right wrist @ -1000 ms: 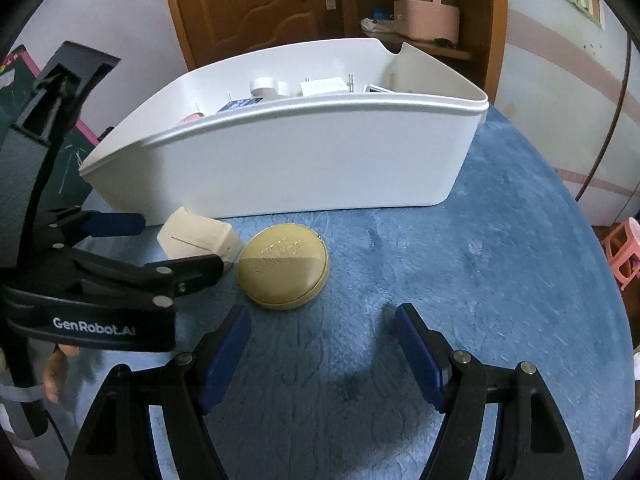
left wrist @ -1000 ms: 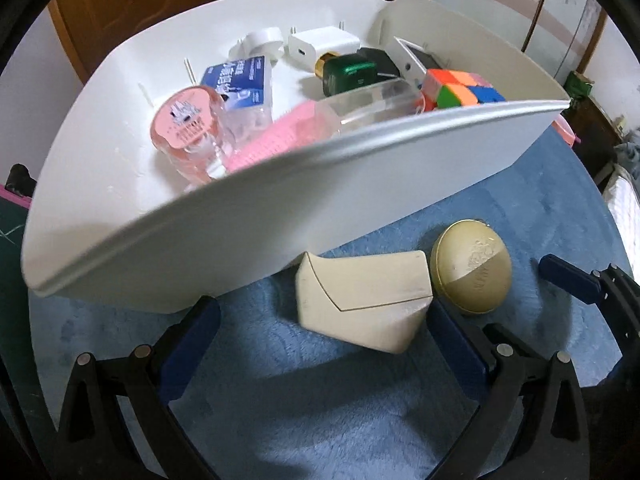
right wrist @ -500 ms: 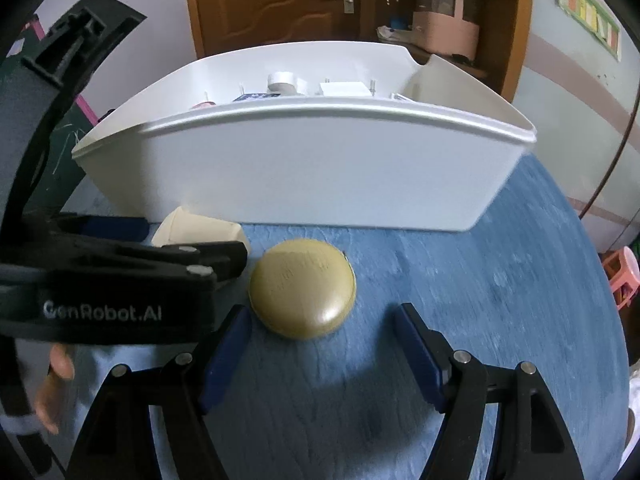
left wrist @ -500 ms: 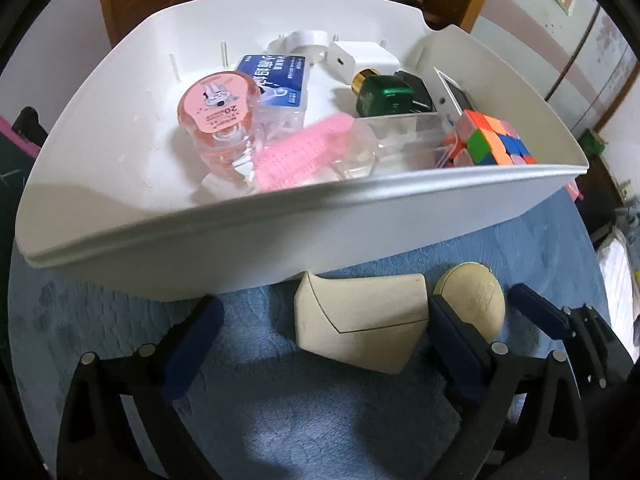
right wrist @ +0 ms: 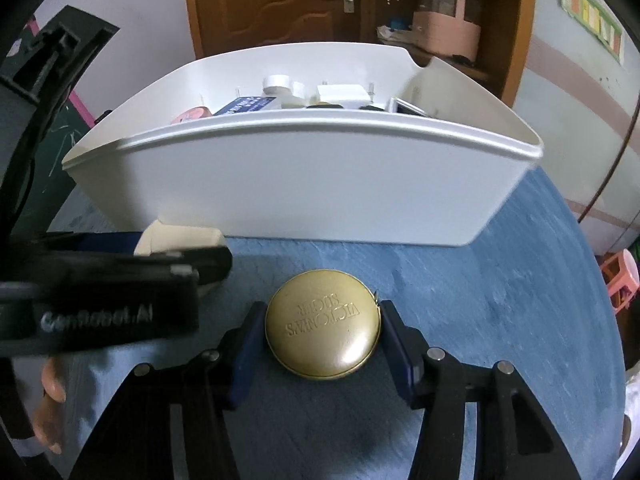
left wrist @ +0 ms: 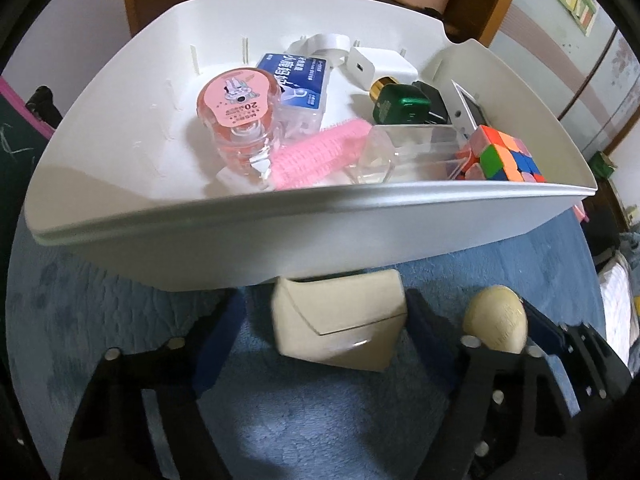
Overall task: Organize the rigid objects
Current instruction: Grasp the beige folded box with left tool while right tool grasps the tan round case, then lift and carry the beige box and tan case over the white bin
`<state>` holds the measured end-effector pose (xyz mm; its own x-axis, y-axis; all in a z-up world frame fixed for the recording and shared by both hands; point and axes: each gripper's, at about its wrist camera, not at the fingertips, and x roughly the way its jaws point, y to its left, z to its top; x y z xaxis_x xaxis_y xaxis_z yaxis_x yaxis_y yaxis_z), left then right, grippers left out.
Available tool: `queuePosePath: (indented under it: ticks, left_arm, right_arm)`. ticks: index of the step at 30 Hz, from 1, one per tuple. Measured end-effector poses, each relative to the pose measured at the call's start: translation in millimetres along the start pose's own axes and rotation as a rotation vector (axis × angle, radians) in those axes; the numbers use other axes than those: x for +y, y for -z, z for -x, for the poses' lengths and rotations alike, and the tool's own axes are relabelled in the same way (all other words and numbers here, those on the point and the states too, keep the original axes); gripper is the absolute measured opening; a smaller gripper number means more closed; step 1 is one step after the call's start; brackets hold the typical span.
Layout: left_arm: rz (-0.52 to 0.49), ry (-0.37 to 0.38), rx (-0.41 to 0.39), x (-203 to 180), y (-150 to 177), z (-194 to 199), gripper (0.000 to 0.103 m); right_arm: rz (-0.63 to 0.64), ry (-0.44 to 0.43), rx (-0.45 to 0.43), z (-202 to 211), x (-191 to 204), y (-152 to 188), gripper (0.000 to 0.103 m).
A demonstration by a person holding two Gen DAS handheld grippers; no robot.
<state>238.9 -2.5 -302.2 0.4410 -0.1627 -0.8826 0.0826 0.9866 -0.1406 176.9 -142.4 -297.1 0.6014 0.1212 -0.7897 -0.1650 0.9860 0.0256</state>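
- The right tool [right wrist: 322, 338] has its two pads pressed against the sides of the gold round tin [right wrist: 323, 325], clamped on it while it rests on the bench [right wrist: 500, 300].
- The left tool [left wrist: 320, 320] is spread apart around the beige case [left wrist: 340, 318]; its right pad looks to touch the case, the left pad stands off it.
- Both things lie just ahead of the tools, before the white bin's [left wrist: 360, 236] near wall.
- Judged step: picking up; next calls for lifting the tin over the rim into the already crowded bin, and closing on the case.
- Blue plush cover on the bench; a wooden door [right wrist: 272, 4] beyond.
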Motion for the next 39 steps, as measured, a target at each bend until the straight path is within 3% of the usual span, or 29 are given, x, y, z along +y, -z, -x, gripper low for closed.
queuePosePath:
  ticks: [3,11,20,26,30,39]
  left_arm:
    - [0.013,-0.030,-0.010,-1,2,3,0.068]
    - [0.054,-0.085,-0.020,2,11,19,0.068]
    - [0.043,-0.062,-0.052,-3,12,113,0.068]
    - [0.026,-0.098,-0.098,-1,-26,188,0.068]
    - [-0.004,-0.130,-0.165,1,-58,226,0.068]
    - [-0.057,-0.176,-0.224,-2,-123,259,0.068]
  right_arm:
    - [0.001,-0.001,0.009,5,-2,4,0.056]
    - [0.004,-0.012,0.023,20,-5,10,0.055]
    - [0.039,-0.039,-0.038,76,-7,2,0.055]
    - [0.041,-0.065,-0.098,129,-10,-18,0.055]
    - [0.049,-0.086,-0.168,168,-17,-49,0.055]
    - [0.082,-0.085,-0.282,223,-26,-126,0.055]
